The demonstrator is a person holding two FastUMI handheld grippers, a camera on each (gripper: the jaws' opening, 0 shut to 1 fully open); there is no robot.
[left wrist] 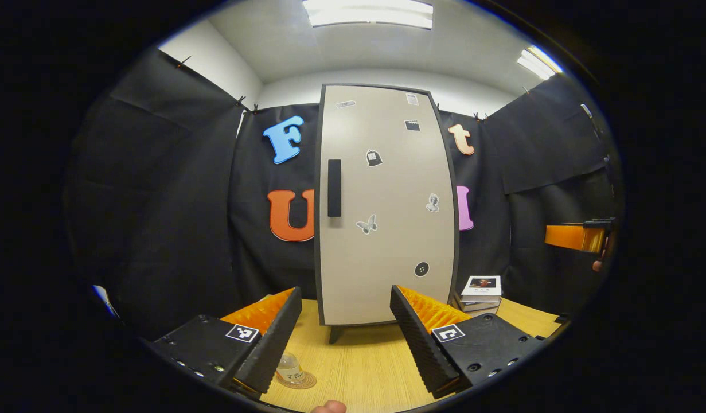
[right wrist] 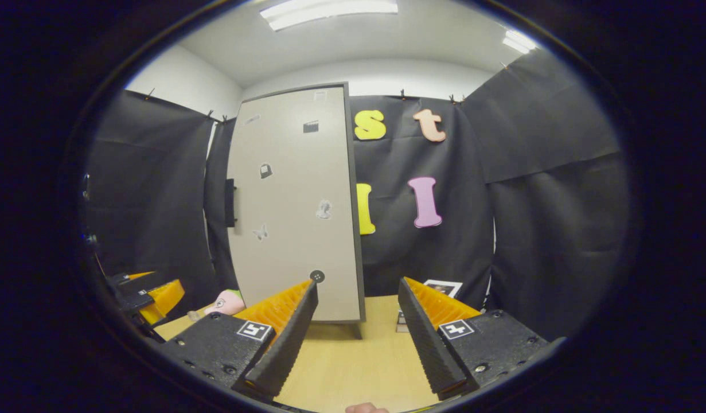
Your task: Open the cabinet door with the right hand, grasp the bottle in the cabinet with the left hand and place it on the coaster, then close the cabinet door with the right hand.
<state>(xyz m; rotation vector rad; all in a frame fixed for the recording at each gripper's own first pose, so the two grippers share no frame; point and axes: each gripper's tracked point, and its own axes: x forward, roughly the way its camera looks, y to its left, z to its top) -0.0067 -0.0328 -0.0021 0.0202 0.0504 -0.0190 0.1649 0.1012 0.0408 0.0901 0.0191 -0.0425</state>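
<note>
The tall beige cabinet [left wrist: 387, 201] stands on the wooden table [left wrist: 358, 367] with its door shut and a dark handle [left wrist: 334, 188] on the left side. A small clear bottle [left wrist: 288, 367] stands upright on a round coaster [left wrist: 307, 381] near the table's front, partly hidden by my left gripper's finger. My left gripper [left wrist: 346, 292] is open and holds nothing, in front of the cabinet. My right gripper [right wrist: 358, 284] is open and holds nothing, off to the right of the cabinet [right wrist: 295, 201], whose handle [right wrist: 230, 202] sits at the far edge. The right gripper [left wrist: 579, 236] also appears at the right edge.
A stack of books [left wrist: 480, 292] lies on the table right of the cabinet. A pink soft object [right wrist: 226, 301] sits left of the cabinet. The left gripper [right wrist: 152, 295] shows low at the left. Black cloth walls close in the booth.
</note>
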